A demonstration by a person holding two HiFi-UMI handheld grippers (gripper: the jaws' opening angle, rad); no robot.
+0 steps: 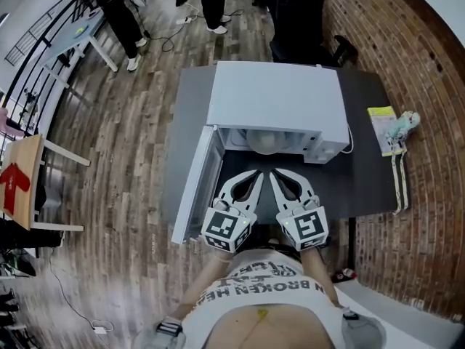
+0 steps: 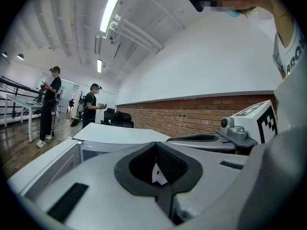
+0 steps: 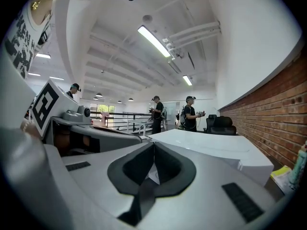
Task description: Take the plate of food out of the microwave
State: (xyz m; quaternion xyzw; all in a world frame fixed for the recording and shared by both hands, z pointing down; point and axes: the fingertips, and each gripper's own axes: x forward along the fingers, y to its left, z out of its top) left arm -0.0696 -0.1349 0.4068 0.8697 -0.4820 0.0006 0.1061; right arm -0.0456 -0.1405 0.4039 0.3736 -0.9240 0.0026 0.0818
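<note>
A white microwave [image 1: 276, 100] stands on a dark grey table [image 1: 363, 187], its door [image 1: 195, 187] swung open to the left. Inside the cavity shows a pale plate with a rounded white heap [image 1: 265, 142], partly hidden by the microwave's top. My left gripper [image 1: 257, 173] and right gripper [image 1: 275, 172] sit side by side just before the opening, tips pointing in, both shut and holding nothing. In the left gripper view the shut jaws [image 2: 156, 146] face the microwave [image 2: 120, 134]. The right gripper view has its shut jaws [image 3: 153, 146] before the microwave's top [image 3: 206, 145].
A yellow packet with a small toy [image 1: 389, 128] lies at the table's right edge, near a brick wall [image 1: 429, 64]. A black chair [image 1: 298, 20] stands behind the table. Two people [image 1: 120, 13] stand at the far left by a white desk.
</note>
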